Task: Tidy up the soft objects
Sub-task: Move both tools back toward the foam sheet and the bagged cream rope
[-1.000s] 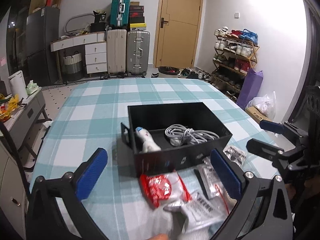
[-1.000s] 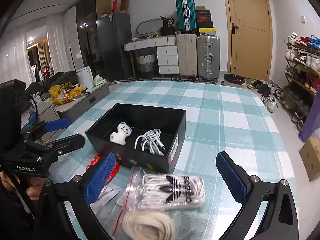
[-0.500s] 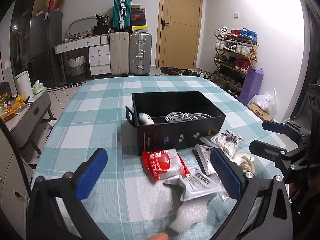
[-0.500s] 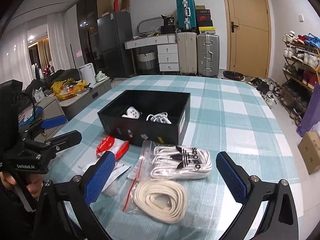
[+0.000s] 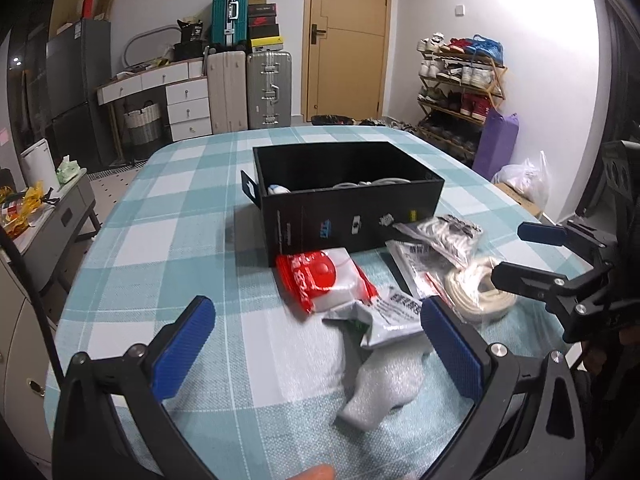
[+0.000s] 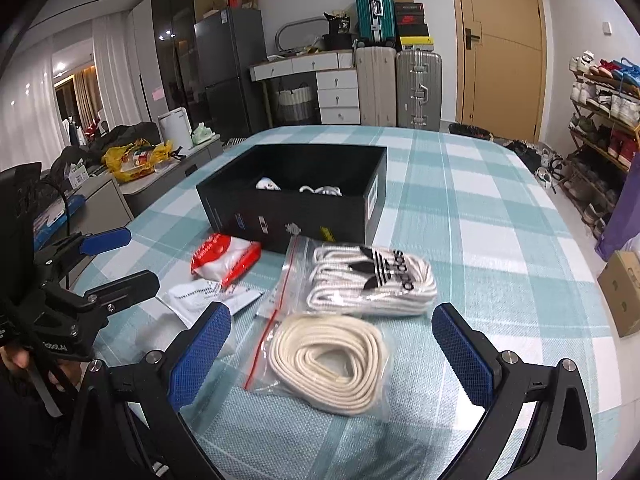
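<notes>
left gripper [image 5: 316, 348] jaws apart, empty | right gripper [image 6: 332, 354] jaws apart over bagged cream rope [image 6: 326, 362] | black box [image 6: 296, 210] mid-tabletop, open to receive packs

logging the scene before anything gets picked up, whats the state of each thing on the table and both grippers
black box: open-topped, a white cable and a small white item inside
red and white pack: lying flat by the box
adidas lace bag: sealed, flat on the table
cream lace bag: flat, nearest the right gripper
white mailer: crumpled, on the table
left gripper: fingers wide open, empty
right gripper: fingers wide open, empty
</notes>
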The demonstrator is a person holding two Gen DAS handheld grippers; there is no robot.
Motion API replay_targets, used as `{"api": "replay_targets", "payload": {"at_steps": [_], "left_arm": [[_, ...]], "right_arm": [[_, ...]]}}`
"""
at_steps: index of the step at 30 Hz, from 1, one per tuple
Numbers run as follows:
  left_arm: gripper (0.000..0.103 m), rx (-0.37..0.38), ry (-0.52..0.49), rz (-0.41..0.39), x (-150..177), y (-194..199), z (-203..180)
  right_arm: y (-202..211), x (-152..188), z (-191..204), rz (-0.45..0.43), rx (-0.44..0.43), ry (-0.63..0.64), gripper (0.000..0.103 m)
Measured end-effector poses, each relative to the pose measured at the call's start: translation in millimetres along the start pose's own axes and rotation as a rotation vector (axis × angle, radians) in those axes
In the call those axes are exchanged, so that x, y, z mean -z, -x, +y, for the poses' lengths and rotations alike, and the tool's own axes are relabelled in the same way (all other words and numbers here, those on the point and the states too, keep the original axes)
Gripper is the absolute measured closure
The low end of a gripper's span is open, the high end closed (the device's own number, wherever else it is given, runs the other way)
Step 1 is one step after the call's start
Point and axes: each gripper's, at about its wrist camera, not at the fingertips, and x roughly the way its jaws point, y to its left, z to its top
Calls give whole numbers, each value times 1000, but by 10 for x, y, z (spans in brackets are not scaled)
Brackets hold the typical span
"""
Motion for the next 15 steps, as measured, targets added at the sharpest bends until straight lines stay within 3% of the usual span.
{"api": "replay_targets", "payload": {"at_steps": [15], "left_arm": [[0,46,-60,89,137,-130,-125]], "right_arm": [[-212,73,-23,93,-8,-17,1]]}}
